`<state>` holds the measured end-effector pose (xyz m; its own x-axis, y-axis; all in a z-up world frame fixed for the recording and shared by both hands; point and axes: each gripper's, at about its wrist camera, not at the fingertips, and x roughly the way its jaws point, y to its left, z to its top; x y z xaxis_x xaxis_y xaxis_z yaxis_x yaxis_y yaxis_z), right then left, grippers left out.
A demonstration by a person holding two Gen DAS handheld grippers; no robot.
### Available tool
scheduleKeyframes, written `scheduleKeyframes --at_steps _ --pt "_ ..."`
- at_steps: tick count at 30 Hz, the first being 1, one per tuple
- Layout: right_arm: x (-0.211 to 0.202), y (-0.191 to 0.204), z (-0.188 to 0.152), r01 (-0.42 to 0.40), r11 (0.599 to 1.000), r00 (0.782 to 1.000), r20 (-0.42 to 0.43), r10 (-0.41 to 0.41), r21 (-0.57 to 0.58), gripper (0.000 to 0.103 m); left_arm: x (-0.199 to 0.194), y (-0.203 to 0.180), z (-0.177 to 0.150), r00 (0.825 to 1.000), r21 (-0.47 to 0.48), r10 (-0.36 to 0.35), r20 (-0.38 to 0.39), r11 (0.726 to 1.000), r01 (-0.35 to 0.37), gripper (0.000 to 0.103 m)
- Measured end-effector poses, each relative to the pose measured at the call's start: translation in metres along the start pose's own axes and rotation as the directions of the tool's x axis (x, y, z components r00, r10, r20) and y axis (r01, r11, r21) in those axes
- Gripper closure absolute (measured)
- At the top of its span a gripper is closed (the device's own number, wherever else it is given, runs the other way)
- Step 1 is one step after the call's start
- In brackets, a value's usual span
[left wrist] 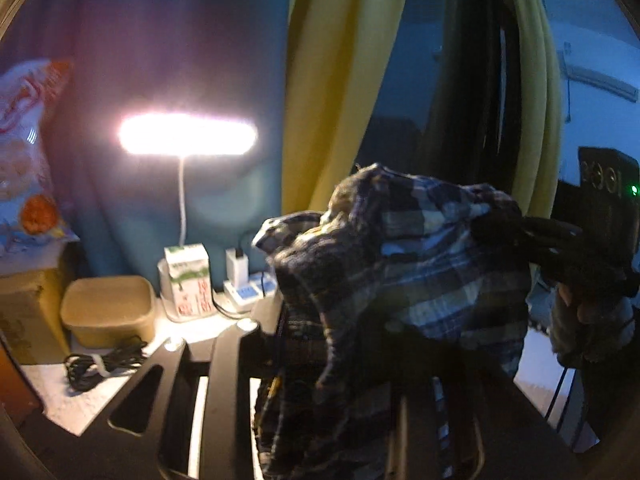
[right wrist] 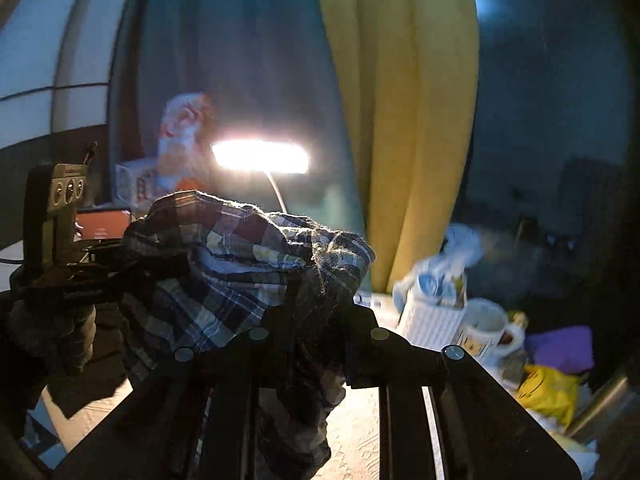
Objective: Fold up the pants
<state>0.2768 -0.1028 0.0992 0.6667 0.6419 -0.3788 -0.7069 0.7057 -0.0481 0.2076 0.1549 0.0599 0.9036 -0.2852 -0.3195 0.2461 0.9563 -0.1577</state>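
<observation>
The plaid pants [left wrist: 400,272] are lifted off the table and stretched between both grippers, the rest hanging down in folds. My left gripper [left wrist: 304,312] is shut on one edge of the cloth, which drapes over its fingers. In the right wrist view the pants [right wrist: 240,272] bunch over my right gripper [right wrist: 316,312], which is shut on the other edge. The right gripper shows in the left wrist view [left wrist: 532,236] pinching the cloth. The left gripper shows in the right wrist view [right wrist: 100,276].
A lit desk lamp [left wrist: 188,134] glares at the back. A tan box [left wrist: 108,308], a carton [left wrist: 190,280], a power strip [left wrist: 248,288] and a coiled cable [left wrist: 100,364] sit on the left. A mug [right wrist: 484,328], a cup [right wrist: 436,312] and bags [right wrist: 548,388] are right. A yellow curtain [left wrist: 340,80] hangs behind.
</observation>
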Motion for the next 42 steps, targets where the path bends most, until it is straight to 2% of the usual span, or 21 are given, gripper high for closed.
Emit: scheduleKeyframes --at_steps 5,11,15,19,25,26,29,30,31,32,34,36,37,38,40,42 --pt "-0.04 0.032 0.016 0.011 0.998 0.995 0.095 -0.005 -0.069 0.084 -0.05 -0.011 0.012 0.995 0.017 0.035 0.088 0.999 -0.037 0.076" --pt "-0.08 0.072 0.034 -0.019 0.991 0.98 0.196 0.044 -0.13 0.084 -0.119 -0.019 0.022 0.976 0.063 0.09 0.196 0.993 -0.104 0.076" --pt "-0.094 0.098 0.042 -0.058 0.985 0.969 0.228 0.094 -0.16 0.084 -0.162 -0.021 0.026 0.966 0.08 0.157 0.207 0.981 -0.176 0.076" --pt "-0.087 0.122 0.043 -0.129 0.981 0.961 0.226 0.159 -0.143 0.084 -0.193 -0.011 0.018 0.958 0.072 0.216 0.189 0.97 -0.233 0.076" --pt "-0.038 0.144 0.028 -0.205 0.977 0.968 0.132 0.212 -0.067 0.084 -0.193 0.031 -0.011 0.962 0.016 0.263 0.078 0.964 -0.265 0.076" --pt "-0.033 0.151 0.023 -0.213 0.975 0.97 0.111 0.218 -0.058 0.084 -0.188 0.042 -0.018 0.961 0.0 0.272 0.048 0.962 -0.272 0.076" --pt "0.032 0.16 -0.007 -0.223 0.975 0.975 -0.018 0.223 -0.012 0.084 -0.153 0.083 -0.047 0.95 -0.031 0.298 -0.093 0.953 -0.302 0.074" --pt "0.056 0.162 -0.02 -0.224 0.975 0.972 -0.071 0.223 0.004 0.082 -0.131 0.104 -0.061 0.938 -0.054 0.297 -0.177 0.949 -0.311 0.073" --pt "0.083 0.163 -0.034 -0.219 0.976 0.966 -0.136 0.219 0.013 0.075 -0.115 0.119 -0.075 0.926 -0.08 0.287 -0.244 0.946 -0.314 0.073" --pt "0.106 0.164 -0.047 -0.202 0.979 0.957 -0.207 0.201 0.018 0.073 -0.093 0.144 -0.093 0.898 -0.123 0.283 -0.336 0.933 -0.339 0.072" --pt "0.132 0.166 -0.065 -0.187 0.982 0.943 -0.277 0.185 0.02 0.071 -0.073 0.169 -0.113 0.859 -0.15 0.302 -0.414 0.908 -0.391 0.066" --pt "0.143 0.165 -0.076 -0.173 0.985 0.936 -0.307 0.17 0.016 0.069 -0.064 0.189 -0.13 0.834 -0.165 0.323 -0.448 0.887 -0.432 0.063" --pt "0.144 0.16 -0.079 -0.164 0.986 0.936 -0.314 0.16 0.014 0.067 -0.065 0.194 -0.133 0.831 -0.175 0.328 -0.449 0.88 -0.441 0.063" --pt "0.147 0.157 -0.082 -0.153 0.988 0.935 -0.322 0.151 0.021 0.065 -0.067 0.201 -0.135 0.832 -0.189 0.334 -0.443 0.872 -0.451 0.062" --pt "0.154 0.151 -0.083 -0.139 0.99 0.933 -0.329 0.143 0.037 0.057 -0.072 0.208 -0.133 0.844 -0.205 0.339 -0.416 0.869 -0.45 0.056" --pt "0.152 0.144 -0.084 -0.127 0.991 0.932 -0.336 0.136 0.051 0.056 -0.077 0.207 -0.128 0.853 -0.2 0.355 -0.384 0.869 -0.452 0.037"
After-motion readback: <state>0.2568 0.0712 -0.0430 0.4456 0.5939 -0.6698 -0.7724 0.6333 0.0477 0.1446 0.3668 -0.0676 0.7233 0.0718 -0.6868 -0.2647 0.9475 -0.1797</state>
